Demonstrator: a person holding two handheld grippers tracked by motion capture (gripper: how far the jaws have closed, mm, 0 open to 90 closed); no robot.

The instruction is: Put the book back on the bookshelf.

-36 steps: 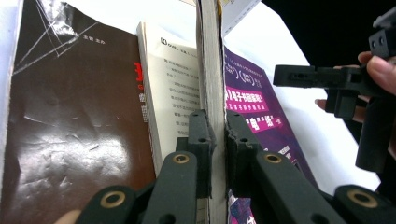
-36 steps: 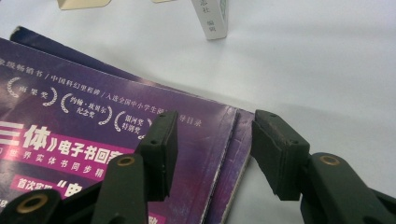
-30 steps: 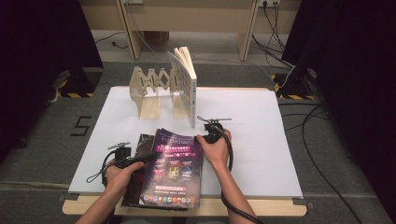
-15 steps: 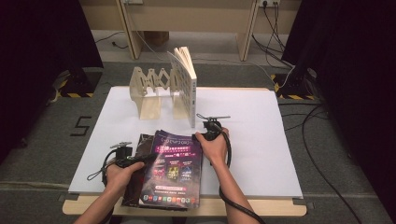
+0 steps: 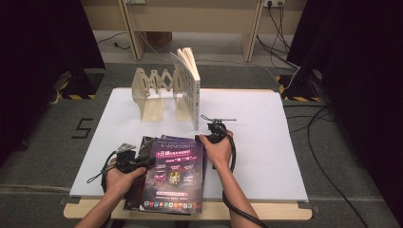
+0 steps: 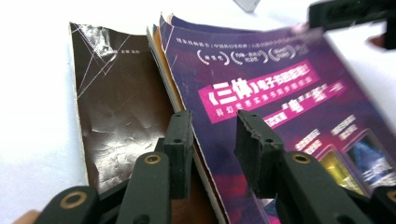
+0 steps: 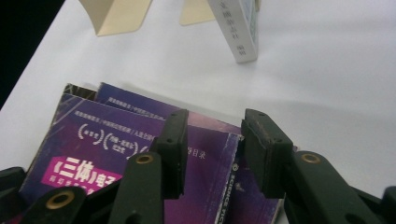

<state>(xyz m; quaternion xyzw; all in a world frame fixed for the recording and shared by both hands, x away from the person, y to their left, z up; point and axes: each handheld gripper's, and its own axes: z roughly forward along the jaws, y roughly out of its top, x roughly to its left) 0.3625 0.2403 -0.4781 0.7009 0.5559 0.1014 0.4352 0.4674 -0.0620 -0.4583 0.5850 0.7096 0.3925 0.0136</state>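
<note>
The white table top [image 5: 266, 142] is the biggest thing here, spread across a wooden board on the grey floor. At about eleven o'clock on it stands a wooden accordion rack [image 5: 154, 90], and leaning upright against its right end, toward twelve o'clock, is a pale book [image 5: 190, 85] with its pages fanned a little at the top; its spine also shows at the top of the right gripper view.

Nearer the person, at roughly seven o'clock on the table top, lies the purple magazine [image 5: 177, 173], flat and face up, on a small stack. A dark brown book [image 6: 116, 116] peeks out from under it along its left edge, at the magazine's nine o'clock, its cover creased and scuffed.

The left gripper [image 5: 135, 164] sits at the magazine's left edge, its jaws apart and having just been opening. In the left gripper view they straddle that edge of the cover, and I can't see the pads pressing on it.

The right gripper [image 5: 216, 129] rests at the magazine's upper right corner, at about one o'clock from it. Its jaws have just been closing yet stand apart over the corner, with no grip on the paper that I can make out.
</note>
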